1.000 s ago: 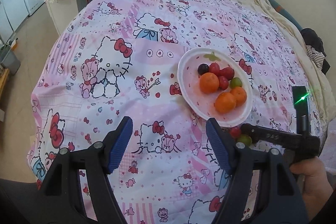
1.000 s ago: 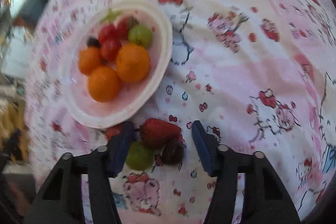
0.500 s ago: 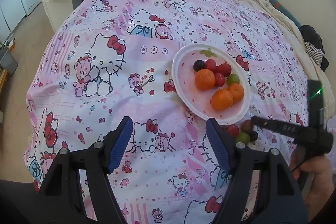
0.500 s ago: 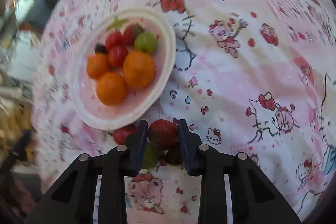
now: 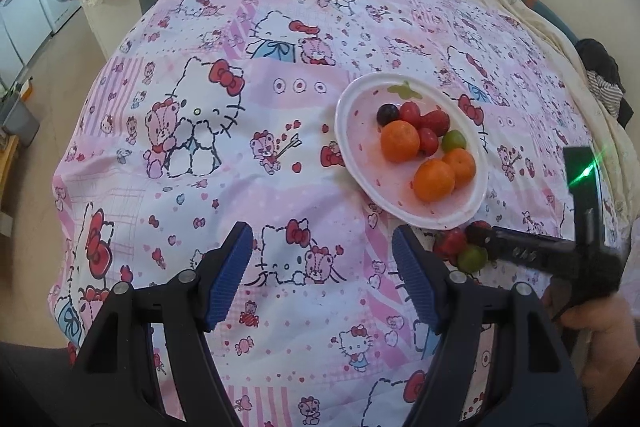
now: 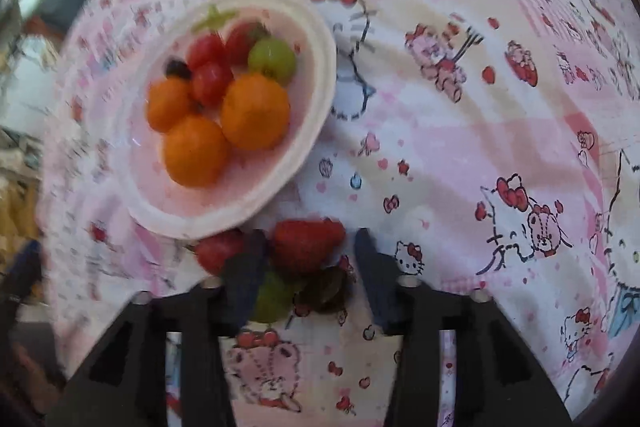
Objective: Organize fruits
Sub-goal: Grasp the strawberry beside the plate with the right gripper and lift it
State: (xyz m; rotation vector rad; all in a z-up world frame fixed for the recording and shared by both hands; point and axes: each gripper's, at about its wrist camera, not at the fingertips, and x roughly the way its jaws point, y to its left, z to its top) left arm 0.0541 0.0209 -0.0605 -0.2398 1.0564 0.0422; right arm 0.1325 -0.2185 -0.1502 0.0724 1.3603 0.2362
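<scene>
1. Left wrist view: the left tool (image 5: 322,269) hangs over the cartoon-print bedsheet (image 5: 208,163), its blue pads wide apart with only cloth between them.
2. The white plate (image 5: 352,147) lies beyond its right pad, a little apart, holding three oranges (image 5: 400,141), red fruit, one green grape and one dark grape.
3. Just off the plate's near rim lies a loose strawberry (image 5: 450,243) touching a green grape (image 5: 472,258); the right tool's black finger reaches in over them from the right, with a hand (image 5: 600,331) behind it.
4. Right wrist view, blurred: the right tool (image 6: 308,263) has just been opening, and its pads now stand apart.
5. The strawberry (image 6: 306,243) sits between the pads on the sheet, near the left pad; it seems free of both, though the blur leaves this unsure.
6. A green grape (image 6: 274,297) and a dark fruit (image 6: 324,293) lie just below it, and another red fruit (image 6: 218,251) lies outside the left pad, beside the plate (image 6: 316,107).
</scene>
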